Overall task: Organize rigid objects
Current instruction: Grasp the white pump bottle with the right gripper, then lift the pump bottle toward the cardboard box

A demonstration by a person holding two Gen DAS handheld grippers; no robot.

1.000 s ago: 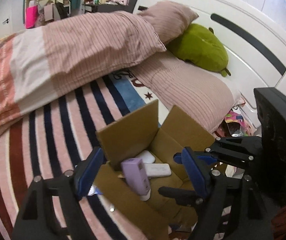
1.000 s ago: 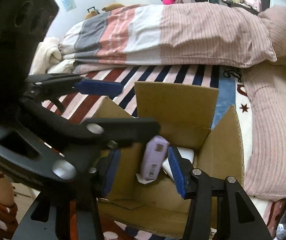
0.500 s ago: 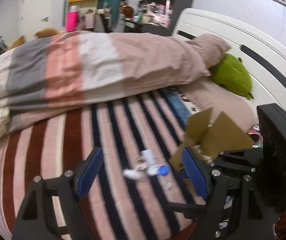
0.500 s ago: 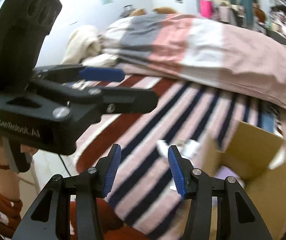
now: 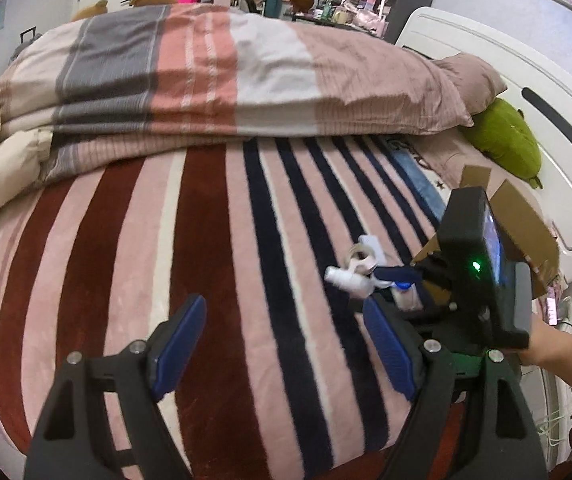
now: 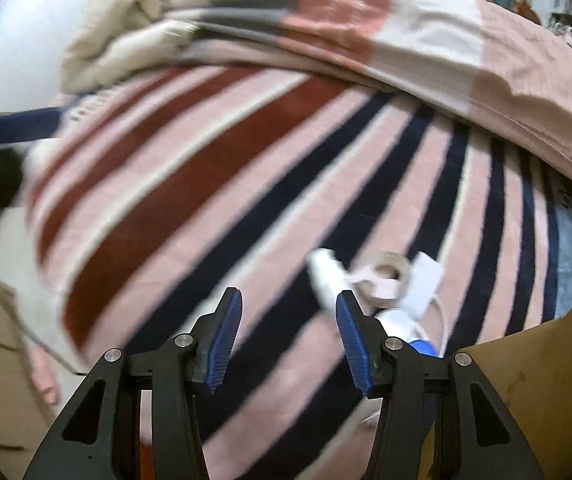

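Observation:
A small pile of loose objects lies on the striped blanket (image 5: 214, 240): a roll of tape (image 6: 386, 276), a white tube (image 6: 324, 276), a white charger with cable (image 6: 426, 280) and a white bottle with a blue cap (image 6: 406, 336). The pile also shows in the left wrist view (image 5: 360, 268). A cardboard box (image 5: 522, 224) stands open to the right of it. My right gripper (image 6: 288, 340) is open and empty, just left of the pile and low over the blanket. My left gripper (image 5: 282, 344) is open and empty, above the blanket's front part.
A folded striped duvet (image 5: 214, 72) lies across the back of the bed. A green plush (image 5: 506, 140) and a pillow (image 5: 470, 80) sit by the white headboard (image 5: 558, 128). A cream blanket (image 6: 126, 20) is bunched at the far left. The box wall (image 6: 546, 380) is close on the right.
Both grippers have swung away from the box and out over the striped blanket. The right gripper has dropped close to the loose pile. Both stay open and empty.

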